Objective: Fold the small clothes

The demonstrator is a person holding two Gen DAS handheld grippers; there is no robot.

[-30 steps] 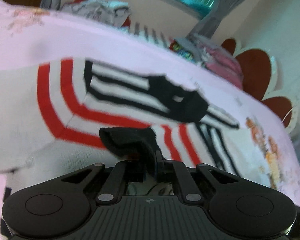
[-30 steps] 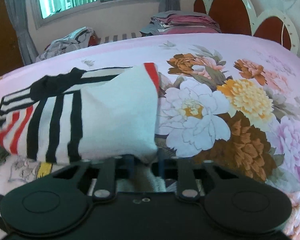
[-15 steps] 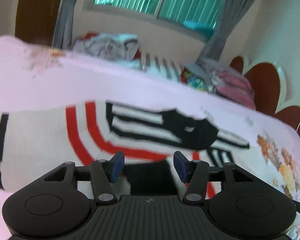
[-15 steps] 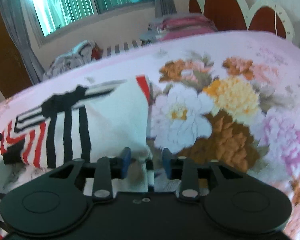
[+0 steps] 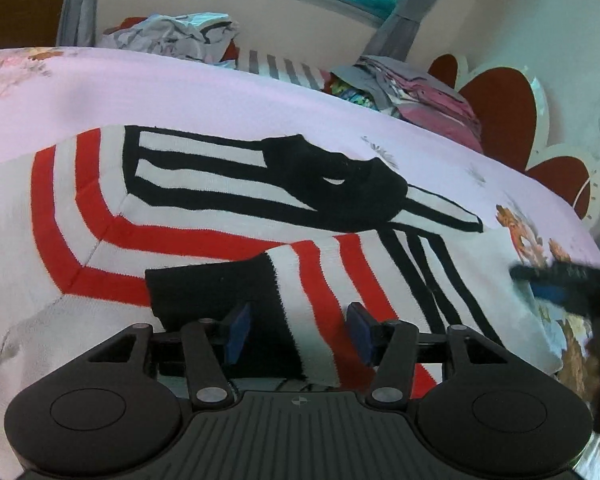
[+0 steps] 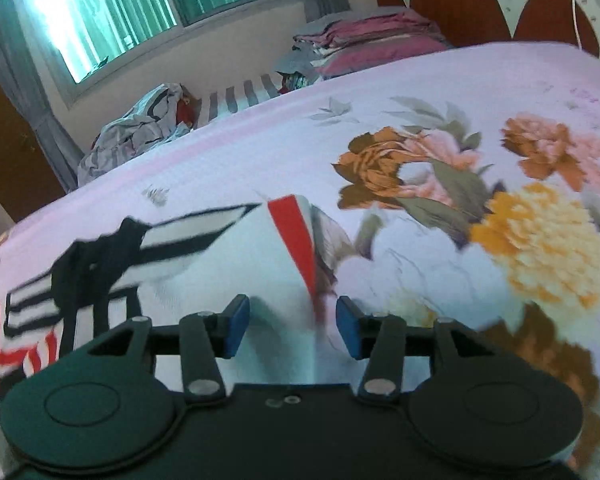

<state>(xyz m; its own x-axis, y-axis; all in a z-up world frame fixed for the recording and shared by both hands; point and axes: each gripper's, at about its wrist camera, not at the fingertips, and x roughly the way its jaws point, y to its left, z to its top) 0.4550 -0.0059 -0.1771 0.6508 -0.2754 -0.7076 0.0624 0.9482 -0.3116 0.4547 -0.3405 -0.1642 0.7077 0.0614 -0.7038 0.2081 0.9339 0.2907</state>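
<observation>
The white knitted sweater with red and black stripes (image 5: 204, 216) lay flat on the pink floral bedsheet (image 6: 440, 128). The left tongs (image 5: 298, 334) stood parted over its black-cuffed sleeve (image 5: 220, 296) without pinching it. The right tongs (image 6: 292, 326) had just been opening, the sweater's red-edged fold lying loose between them.

From the left wrist, my right tongs (image 5: 572, 284) are just a dark smear at the frame's edge. The sweater (image 5: 204, 216) runs off the left side, and its near hem is hidden behind my left tongs (image 5: 298, 330).
</observation>
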